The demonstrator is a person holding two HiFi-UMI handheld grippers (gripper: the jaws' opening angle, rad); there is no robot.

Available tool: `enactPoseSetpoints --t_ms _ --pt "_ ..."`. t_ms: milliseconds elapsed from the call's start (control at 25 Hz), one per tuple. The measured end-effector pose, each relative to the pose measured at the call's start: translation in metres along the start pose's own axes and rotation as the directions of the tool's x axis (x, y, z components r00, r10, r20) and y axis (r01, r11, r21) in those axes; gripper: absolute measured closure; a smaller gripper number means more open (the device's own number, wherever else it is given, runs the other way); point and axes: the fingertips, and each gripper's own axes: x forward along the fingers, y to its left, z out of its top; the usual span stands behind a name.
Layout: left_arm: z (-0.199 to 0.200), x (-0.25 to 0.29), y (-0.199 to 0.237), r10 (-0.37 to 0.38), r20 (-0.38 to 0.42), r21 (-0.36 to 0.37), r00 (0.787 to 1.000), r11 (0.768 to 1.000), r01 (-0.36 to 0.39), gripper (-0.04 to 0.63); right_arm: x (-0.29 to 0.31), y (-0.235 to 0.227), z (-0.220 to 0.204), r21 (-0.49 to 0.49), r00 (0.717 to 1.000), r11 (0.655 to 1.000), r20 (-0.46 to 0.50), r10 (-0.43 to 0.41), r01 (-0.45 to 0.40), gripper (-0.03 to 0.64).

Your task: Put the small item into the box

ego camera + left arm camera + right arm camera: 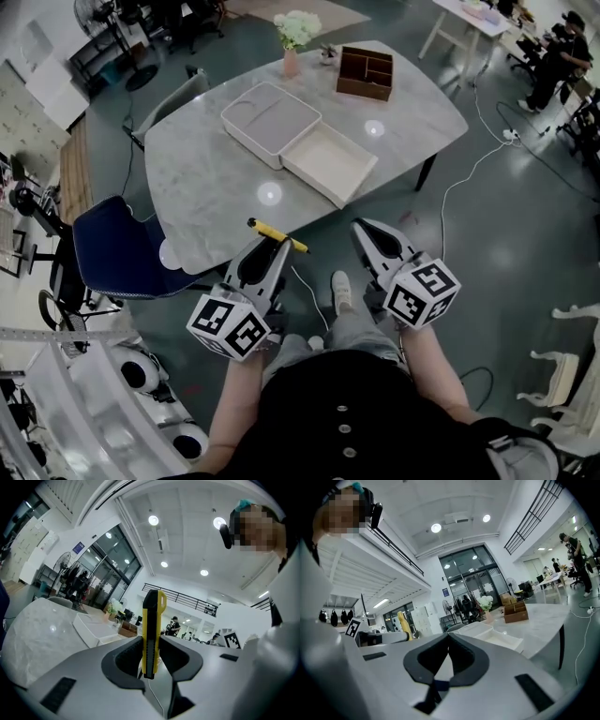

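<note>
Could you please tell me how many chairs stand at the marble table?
2: a blue chair at the near left corner of the table, and a grey chair along its far left edge. Others may be hidden outside the frame.

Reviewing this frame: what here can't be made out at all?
- Yellow cutter: lower end and blade state, left gripper view, hidden down inside the left gripper.
- Wooden organizer: contents, head view, too small and shadowed by its own walls.
</note>
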Motion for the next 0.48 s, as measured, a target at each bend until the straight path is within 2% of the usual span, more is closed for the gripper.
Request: enactPoseSetpoints --t_ms 200,480 --pt "0.008 0.044 0.015 0.023 -0.019 -0.003 1.0 1.0 -0.023 0.469 0.031 -0.038 0.016 0.004 0.999 1.0 -0.022 0.028 -0.028 0.614" --pt "0.025 0.098 0.031 0.062 -0.001 0.016 0.998 0.998 -0.062 0.469 0.068 -0.082 0.042 0.002 0.996 0.997 -0.04 0.073 -0.073 0.614"
